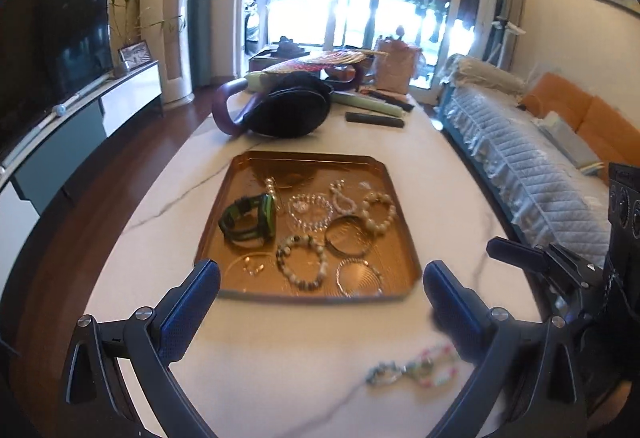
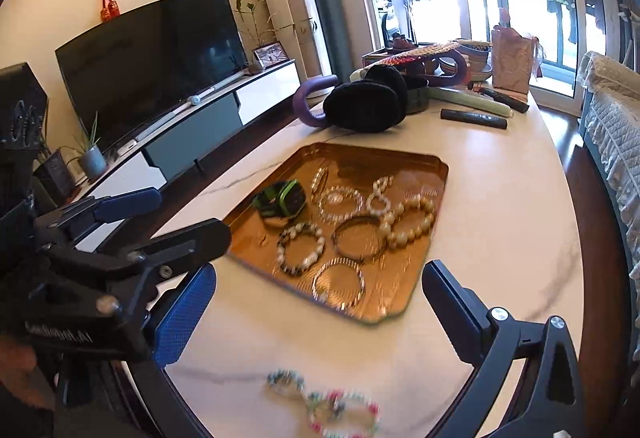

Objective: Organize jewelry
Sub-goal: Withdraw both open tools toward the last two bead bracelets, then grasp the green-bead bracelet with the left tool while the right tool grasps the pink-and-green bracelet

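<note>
— Bracelets mostly sit in the copper tray (image 1: 404,222) already, don't they?

— Most of them. I count a green watch (image 1: 250,218), a clear crystal bracelet (image 1: 310,208), a cream bead bracelet (image 1: 378,213), a speckled bead bracelet (image 1: 302,263), a couple of metal bangles (image 1: 347,236) and some thin chain pieces I can't make out.

— So what is left?

— Two pastel bead bracelets (image 2: 324,404), lying linked or just touching on the white desk (image 2: 500,206), outside the tray and near its front edge. They look blurred, so I can't tell more.

— And the tongs?

— The left tongs (image 1: 320,298) are spread wide with nothing between them, hovering in front of the tray. The right tongs (image 2: 318,308) are also parted and empty, just above the loose pair.

— How far along, then?

— Near the end, I'd judge: only that pair seems to need moving into the tray, likely by the right tongs, which are closest.
</note>
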